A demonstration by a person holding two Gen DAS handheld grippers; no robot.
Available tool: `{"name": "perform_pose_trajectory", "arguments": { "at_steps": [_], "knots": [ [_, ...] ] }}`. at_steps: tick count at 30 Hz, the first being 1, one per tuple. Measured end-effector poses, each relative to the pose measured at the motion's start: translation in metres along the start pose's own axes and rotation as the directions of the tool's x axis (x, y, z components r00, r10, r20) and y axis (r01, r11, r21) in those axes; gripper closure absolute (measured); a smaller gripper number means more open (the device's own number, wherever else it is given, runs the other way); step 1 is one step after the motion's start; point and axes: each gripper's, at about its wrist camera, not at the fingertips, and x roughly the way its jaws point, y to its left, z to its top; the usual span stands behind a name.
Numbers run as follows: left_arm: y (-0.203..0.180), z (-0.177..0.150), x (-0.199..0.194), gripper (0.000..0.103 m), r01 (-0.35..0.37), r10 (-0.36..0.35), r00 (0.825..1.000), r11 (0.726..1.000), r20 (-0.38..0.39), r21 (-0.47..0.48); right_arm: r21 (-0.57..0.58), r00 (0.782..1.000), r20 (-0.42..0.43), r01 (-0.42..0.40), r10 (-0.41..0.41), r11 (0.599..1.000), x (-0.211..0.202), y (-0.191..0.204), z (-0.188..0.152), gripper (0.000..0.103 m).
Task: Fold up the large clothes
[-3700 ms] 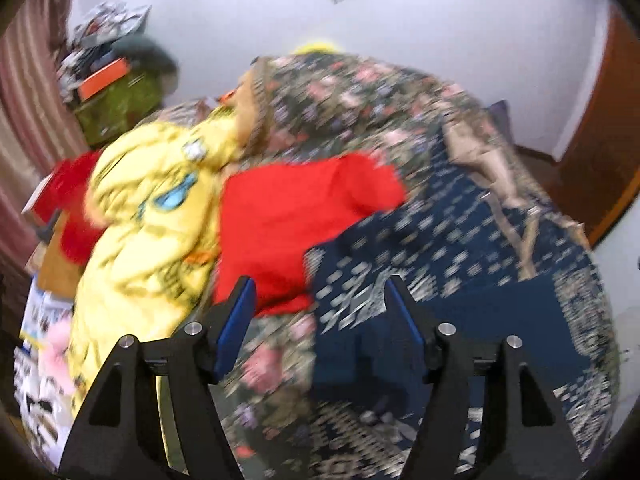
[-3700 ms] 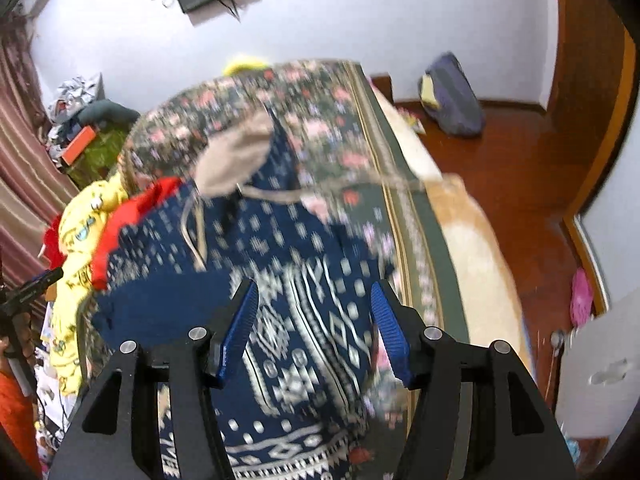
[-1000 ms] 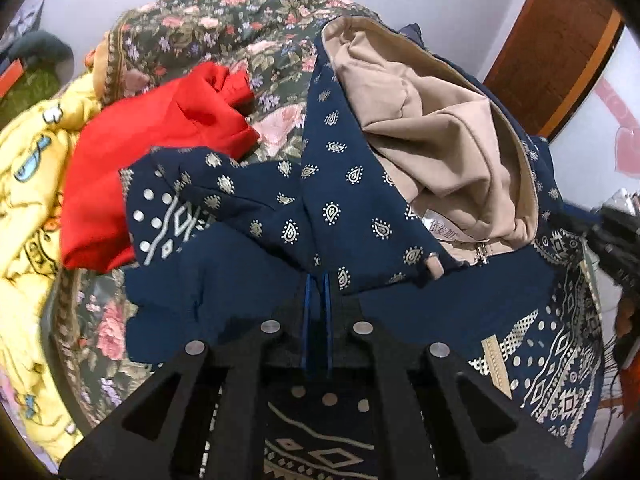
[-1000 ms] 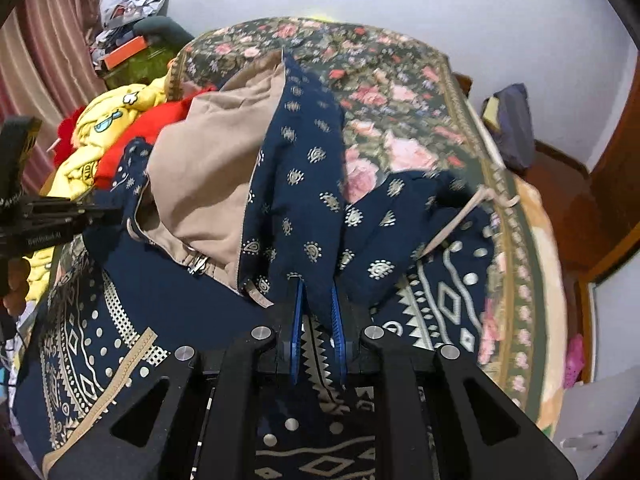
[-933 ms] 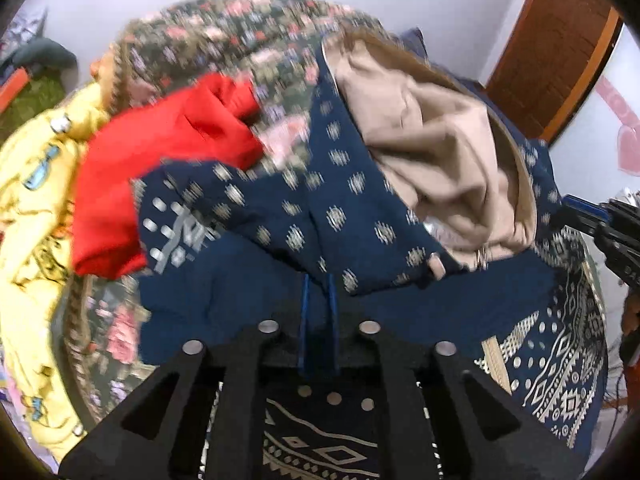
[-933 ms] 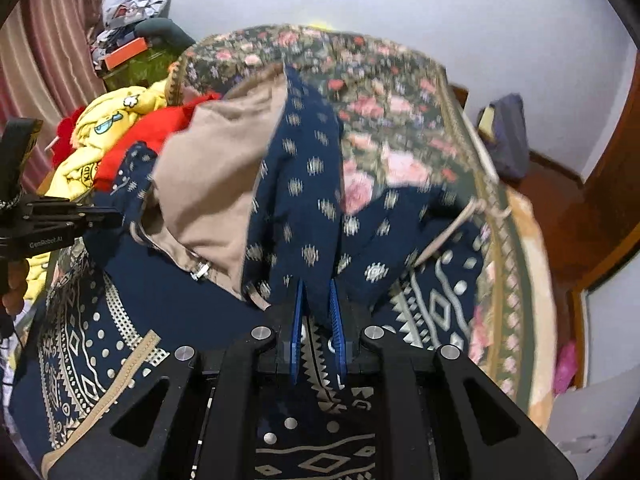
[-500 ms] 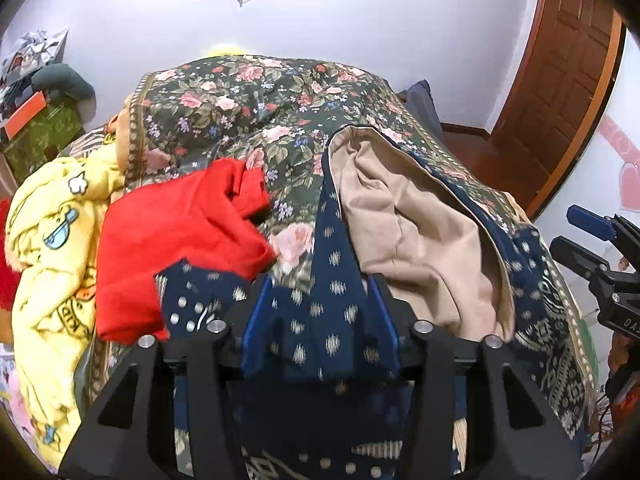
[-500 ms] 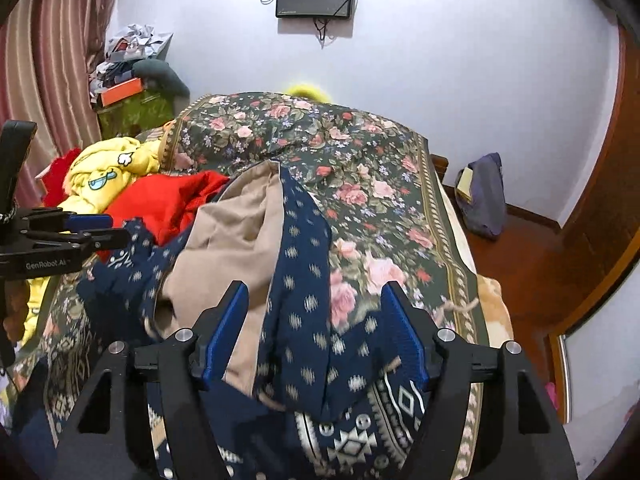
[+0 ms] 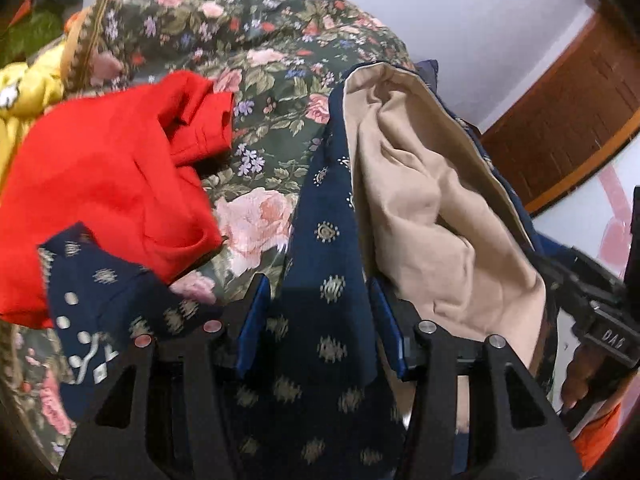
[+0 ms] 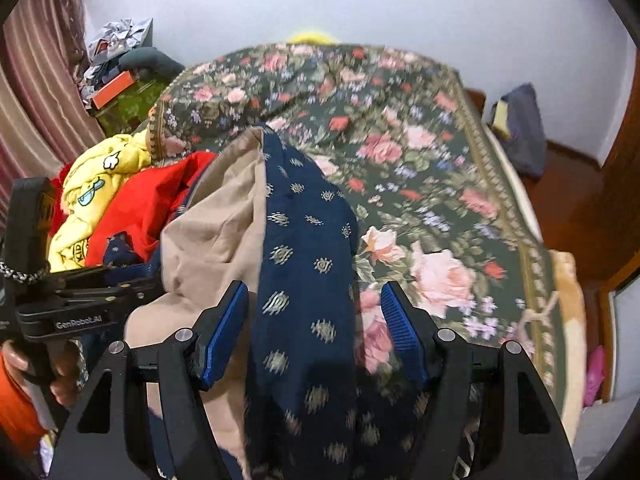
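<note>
Left wrist view: left gripper (image 9: 320,312) has its blue pads apart, with a strip of the navy patterned garment (image 9: 320,240) running between them; whether the pads touch the cloth cannot be told.
Right wrist view: right gripper (image 10: 314,320) has its jaws spread wide, and the navy patterned garment (image 10: 308,248) lies in the gap, with clear space on both sides of it.
Garment position: draped on the floral bedspread (image 10: 420,160), running straight ahead from both grippers; its beige lining (image 9: 432,208) is turned outward, to the right of the left gripper and to the left of the right gripper (image 10: 216,232).
Red garment (image 9: 108,184): ahead and to the left of the left gripper, overlapping a navy fold below it.
Yellow garment (image 10: 96,196): far to the left of the right gripper, beyond the red one (image 10: 140,208).
Other gripper: left gripper (image 10: 80,296) shows at the left edge of the right wrist view, held in a hand (image 10: 24,364).
</note>
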Motion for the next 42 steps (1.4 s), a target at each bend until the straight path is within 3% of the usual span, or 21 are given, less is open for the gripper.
{"name": "perform_pose_trajectory", "arguments": {
  "at_steps": [4, 8, 9, 11, 13, 15, 22, 27, 32, 42],
  "knots": [
    [-0.004, 0.004, 0.007, 0.052, -0.005, 0.005, 1.000, 1.000, 0.008, -0.009, 0.027, 1.000, -0.028, -0.005, 0.006, 1.000, 0.015, -0.004, -0.002, 0.038],
    [-0.014, 0.007, 0.008, 0.054, -0.055, 0.055, 0.998, 0.998, 0.016, 0.027, 0.022, 0.999, -0.010, -0.052, 0.052, 0.998, 0.013, -0.005, -0.002, 0.060],
    [-0.016, 0.007, 0.006, 0.057, -0.070, 0.069, 0.997, 0.997, 0.024, 0.039, 0.014, 0.998, -0.004, -0.060, 0.060, 0.998, 0.012, -0.004, 0.000, 0.068],
    [-0.018, 0.006, 0.003, 0.085, -0.082, 0.080, 0.996, 0.995, 0.034, 0.057, -0.011, 0.998, 0.001, -0.062, 0.062, 0.998, 0.009, 0.000, 0.002, 0.081],
    [-0.020, 0.006, -0.002, 0.093, -0.090, 0.088, 0.995, 0.994, 0.043, 0.069, -0.036, 0.998, 0.013, -0.053, 0.054, 0.998, 0.001, 0.005, 0.003, 0.088],
    [-0.025, 0.004, -0.015, 0.094, -0.093, 0.086, 0.994, 0.991, 0.070, 0.100, -0.042, 0.998, 0.023, -0.065, 0.066, 0.997, -0.007, 0.007, 0.003, 0.090],
    [-0.059, -0.018, -0.092, 0.094, -0.102, 0.053, 0.978, 0.965, 0.203, 0.242, -0.086, 0.991, 0.076, -0.108, 0.114, 0.990, -0.058, 0.019, -0.005, 0.091],
    [-0.079, -0.046, -0.139, 0.094, -0.131, 0.049, 0.969, 0.933, 0.241, 0.335, -0.140, 0.985, 0.103, -0.121, 0.136, 0.983, -0.093, 0.030, -0.024, 0.092],
    [-0.076, -0.078, -0.155, 0.094, -0.142, 0.063, 0.974, 0.918, 0.217, 0.370, -0.171, 0.985, 0.089, -0.128, 0.145, 0.977, -0.115, 0.040, -0.052, 0.092],
    [-0.034, -0.143, -0.137, 0.094, -0.093, 0.080, 0.995, 0.940, 0.055, 0.328, -0.087, 0.983, 0.000, -0.182, 0.183, 0.979, -0.115, 0.041, -0.121, 0.092]
  ]
}}
